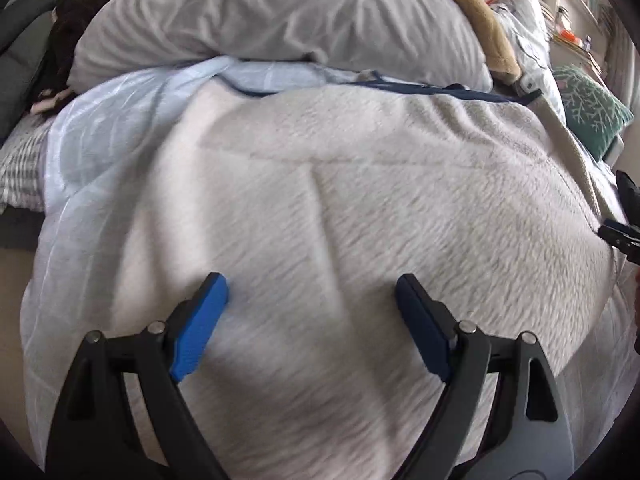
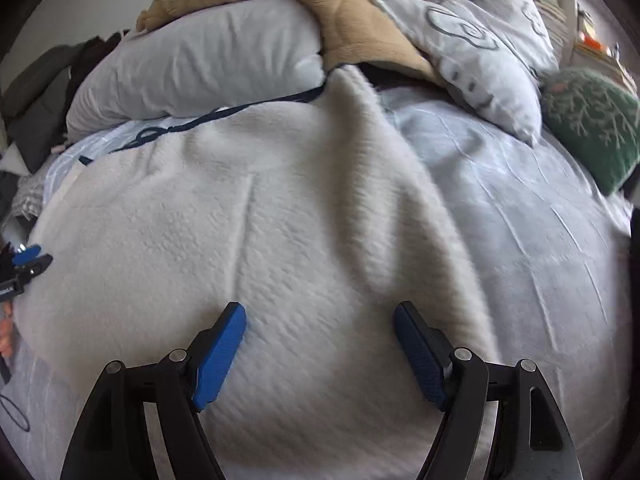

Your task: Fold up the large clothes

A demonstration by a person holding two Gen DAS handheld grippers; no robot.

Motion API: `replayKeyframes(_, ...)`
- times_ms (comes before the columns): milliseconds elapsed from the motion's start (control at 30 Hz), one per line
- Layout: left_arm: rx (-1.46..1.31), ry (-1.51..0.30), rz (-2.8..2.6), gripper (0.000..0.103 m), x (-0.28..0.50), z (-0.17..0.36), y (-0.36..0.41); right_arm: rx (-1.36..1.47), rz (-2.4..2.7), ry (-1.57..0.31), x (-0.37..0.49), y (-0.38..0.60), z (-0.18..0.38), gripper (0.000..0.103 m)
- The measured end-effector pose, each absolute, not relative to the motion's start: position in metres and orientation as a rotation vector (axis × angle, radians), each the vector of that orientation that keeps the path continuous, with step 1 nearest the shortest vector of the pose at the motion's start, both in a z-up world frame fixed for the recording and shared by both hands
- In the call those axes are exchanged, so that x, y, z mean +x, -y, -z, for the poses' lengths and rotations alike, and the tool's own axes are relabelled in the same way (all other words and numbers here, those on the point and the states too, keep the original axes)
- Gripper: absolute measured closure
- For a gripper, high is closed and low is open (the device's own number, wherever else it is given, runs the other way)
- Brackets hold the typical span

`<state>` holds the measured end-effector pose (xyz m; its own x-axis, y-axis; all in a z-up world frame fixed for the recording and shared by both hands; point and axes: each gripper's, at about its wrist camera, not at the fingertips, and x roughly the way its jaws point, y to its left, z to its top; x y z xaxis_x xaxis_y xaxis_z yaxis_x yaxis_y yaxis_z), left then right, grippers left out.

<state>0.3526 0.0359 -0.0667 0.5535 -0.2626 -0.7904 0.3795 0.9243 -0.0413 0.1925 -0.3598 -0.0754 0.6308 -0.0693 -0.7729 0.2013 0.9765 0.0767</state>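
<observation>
One large white fleece garment [image 1: 360, 200], nap soft and ribbed, dark blue trim [image 1: 440, 90] running along its far edge, is lying spread flat over a pale blue bedsheet [image 1: 100, 152]. A seam line is crossing it ahead of the jaws, with a long fold rising on the right side in the right wrist view.

Left gripper [image 1: 312, 308]: jaws are standing wide apart, nothing between them, garment lying beneath and beyond.

Right gripper [image 2: 320, 336]: jaws are likewise standing apart and empty over the fleece.

Beyond the jaws, a grey pillow [image 1: 280, 20] and tan blanket [image 2: 340, 12] are sitting; a green cushion [image 2: 592, 120] is lying far right.
</observation>
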Motion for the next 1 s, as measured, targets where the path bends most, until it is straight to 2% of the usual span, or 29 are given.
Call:
replayKeyframes(400,-0.03,-1.074,0.187,0.016,0.31,0.035,-0.096,0.17,0.22,-0.908,0.154,0.358,0.044,0.024)
replayKeyframes(500,-0.126,-1.136,0.167,0.016,0.299,0.034,-0.11,0.185,0.227,-0.919,0.144,0.354,0.039,0.02)
replayKeyframes(733,-0.414,-1.233,0.235,0.016,0.284,0.056,-0.125,0.275,0.225,-0.953,0.128,0.36,0.045,0.02)
replayKeyframes(1000,-0.647,-1.253,0.281,0.016,0.292,0.094,-0.121,0.406,0.211,-1.017,0.12,0.372,0.072,0.02)
